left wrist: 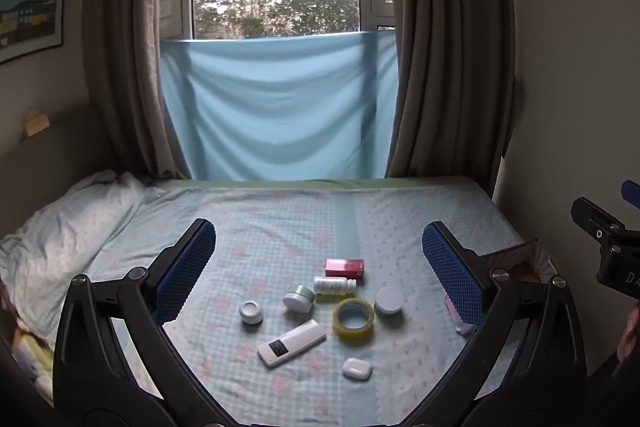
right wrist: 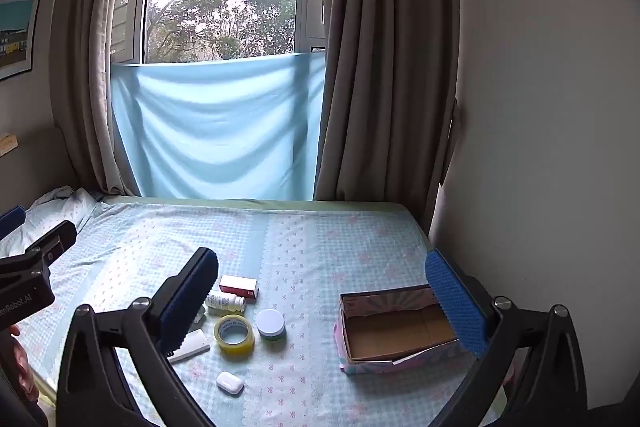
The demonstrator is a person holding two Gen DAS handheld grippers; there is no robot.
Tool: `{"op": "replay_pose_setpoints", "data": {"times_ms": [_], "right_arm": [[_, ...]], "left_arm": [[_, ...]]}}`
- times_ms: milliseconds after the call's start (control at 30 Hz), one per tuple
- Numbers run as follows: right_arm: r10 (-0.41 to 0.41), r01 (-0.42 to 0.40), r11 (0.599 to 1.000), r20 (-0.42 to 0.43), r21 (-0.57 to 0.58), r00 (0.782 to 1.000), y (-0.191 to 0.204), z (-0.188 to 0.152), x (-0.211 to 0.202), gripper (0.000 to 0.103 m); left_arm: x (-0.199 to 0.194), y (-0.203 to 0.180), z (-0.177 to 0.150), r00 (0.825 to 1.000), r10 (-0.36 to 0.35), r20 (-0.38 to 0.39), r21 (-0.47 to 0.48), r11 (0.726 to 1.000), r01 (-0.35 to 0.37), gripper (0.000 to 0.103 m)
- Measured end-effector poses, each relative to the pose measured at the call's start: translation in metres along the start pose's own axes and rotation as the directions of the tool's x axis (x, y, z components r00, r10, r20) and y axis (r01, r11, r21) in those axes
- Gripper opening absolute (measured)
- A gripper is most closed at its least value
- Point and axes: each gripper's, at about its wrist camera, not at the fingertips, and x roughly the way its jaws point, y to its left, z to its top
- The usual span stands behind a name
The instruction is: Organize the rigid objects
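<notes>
Several small objects lie on the bed: a red box [left wrist: 345,267], a white pill bottle [left wrist: 334,285], a green-white jar [left wrist: 299,297], a small grey jar [left wrist: 251,312], a yellow tape roll [left wrist: 353,318], a round white-lidded tin [left wrist: 389,301], a white remote [left wrist: 291,343] and a white earbud case [left wrist: 357,369]. An open cardboard box [right wrist: 394,331] sits to their right. My left gripper [left wrist: 319,247] is open, above the cluster. My right gripper [right wrist: 322,275] is open, above the bed between tape roll [right wrist: 234,335] and box.
The bed [left wrist: 280,219] has a blue checked sheet, a crumpled pillow [left wrist: 68,227] at the left. A wall [right wrist: 540,107] borders the bed's right side. Curtains and a window with a blue cloth [left wrist: 276,107] stand behind.
</notes>
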Motion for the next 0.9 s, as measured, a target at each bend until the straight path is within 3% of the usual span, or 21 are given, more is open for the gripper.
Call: {"op": "replay_pose_setpoints", "data": {"times_ms": [900], "right_arm": [[-0.002, 0.002, 1.000, 0.001, -0.003, 1.000, 0.005, 0.001, 0.003, 0.103]], "left_arm": [[0.002, -0.004, -0.003, 1.000, 0.006, -0.019, 0.060, 0.998, -0.005, 0.103]]}}
